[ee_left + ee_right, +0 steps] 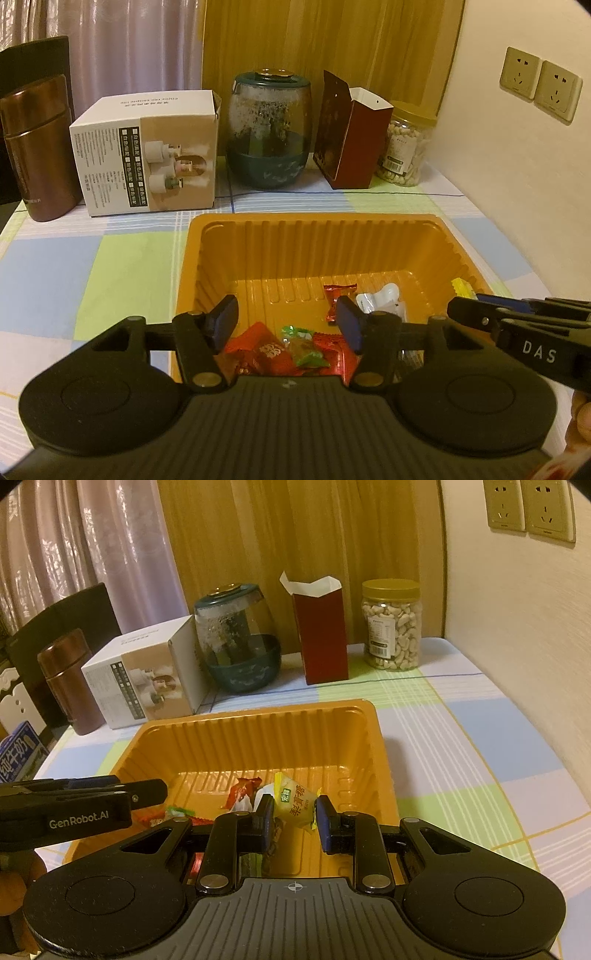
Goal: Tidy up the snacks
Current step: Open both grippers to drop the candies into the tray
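Right wrist view: right gripper [294,818] pinching yellow candy [293,805], long axis upper left to lower right, over tray [258,709]. Left gripper [286,323] spread, nothing between.

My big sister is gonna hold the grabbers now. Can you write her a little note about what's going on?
Left gripper: open, nothing in it, above the near end of the orange tray.
Right gripper: holds a yellow candy between its fingers over the tray.
Done: several wrapped snacks already lie in the tray, including a red packet and a green candy.
Left: let the yellow candy go into the tray.
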Motion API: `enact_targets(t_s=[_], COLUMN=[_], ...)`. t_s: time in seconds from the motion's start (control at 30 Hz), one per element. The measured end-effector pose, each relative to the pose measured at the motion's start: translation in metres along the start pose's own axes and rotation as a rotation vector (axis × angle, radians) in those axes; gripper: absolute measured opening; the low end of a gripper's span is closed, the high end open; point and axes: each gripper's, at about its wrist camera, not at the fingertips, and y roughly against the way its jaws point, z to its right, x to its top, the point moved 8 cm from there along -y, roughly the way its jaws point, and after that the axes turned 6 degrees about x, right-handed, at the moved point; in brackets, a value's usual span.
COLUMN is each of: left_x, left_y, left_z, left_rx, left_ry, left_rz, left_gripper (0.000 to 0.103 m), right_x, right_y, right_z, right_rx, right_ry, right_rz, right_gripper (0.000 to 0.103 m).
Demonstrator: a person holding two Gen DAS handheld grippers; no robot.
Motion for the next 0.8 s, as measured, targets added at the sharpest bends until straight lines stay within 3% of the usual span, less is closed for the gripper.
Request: enact_targets(t_s=[0.8], left_x=[0.001], left_y=[0.0025], left_z=[0.003], left_rx=[-0.003], left_ry=[-0.016], left_rz=[0.0], left_gripper=[0.055], right_x=[0.0027], right_y=[0.0027], right_z=[0.0031], right_rx=[0.009], right_ry=[-0.024], right_rz=[0.022], right_gripper=[0.025])
